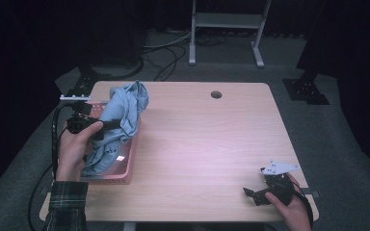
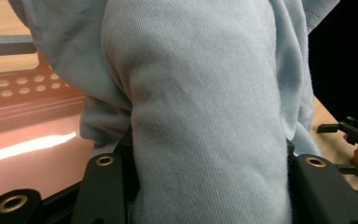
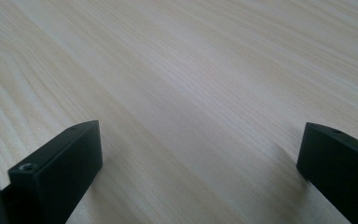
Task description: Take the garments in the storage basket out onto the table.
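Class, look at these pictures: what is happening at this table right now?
A person works with a gripper in each hand. The left gripper is clamped on a light blue garment, bunched partly above a pink basket at the table's left edge. The right gripper rests near the front right corner, jaws open over bare wood.

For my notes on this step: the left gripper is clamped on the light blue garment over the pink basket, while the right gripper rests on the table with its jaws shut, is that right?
Not quite: the right gripper has its jaws wide open, with only bare table between them, as the right gripper view shows. The rest holds: the left gripper is clamped on the light blue garment over the pink basket.
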